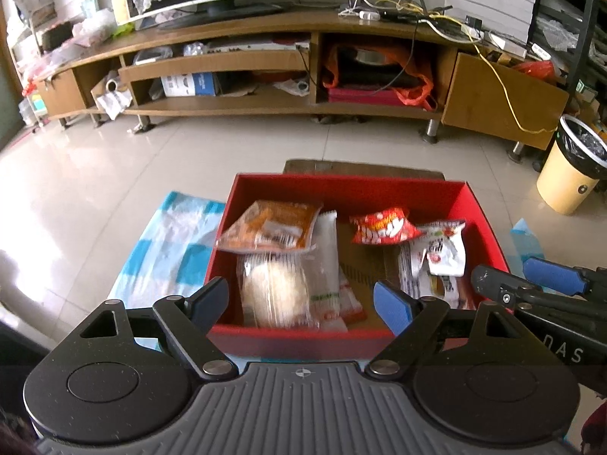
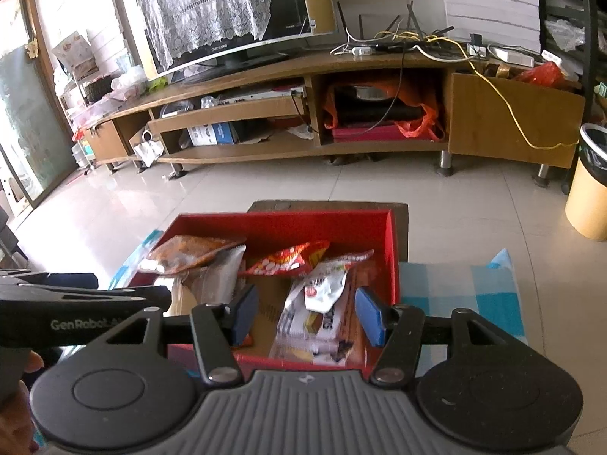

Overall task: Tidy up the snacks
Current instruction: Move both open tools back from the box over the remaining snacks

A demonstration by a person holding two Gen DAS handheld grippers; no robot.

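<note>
A red box [image 1: 341, 184] stands on a blue-and-white checked cloth and holds several snacks. An orange packet [image 1: 271, 227] lies over a wrapped round bun [image 1: 273, 295] on the box's left side. A red packet [image 1: 383, 225] and a white printed packet [image 1: 444, 250] lie on its right side. My left gripper [image 1: 301, 299] hangs open above the box's near edge, nothing between its pads. My right gripper [image 2: 307, 313] hovers over the right half of the box [image 2: 392, 258], its jaws apart and empty, with the white packet [image 2: 322, 284] lying in the box below it.
The checked cloth [image 1: 170, 246] spreads out on both sides of the box. A brown cardboard piece [image 1: 360, 168] lies just beyond it. Across the tiled floor stands a long wooden TV stand [image 1: 265, 34], with a yellow bin [image 1: 569, 174] at the right.
</note>
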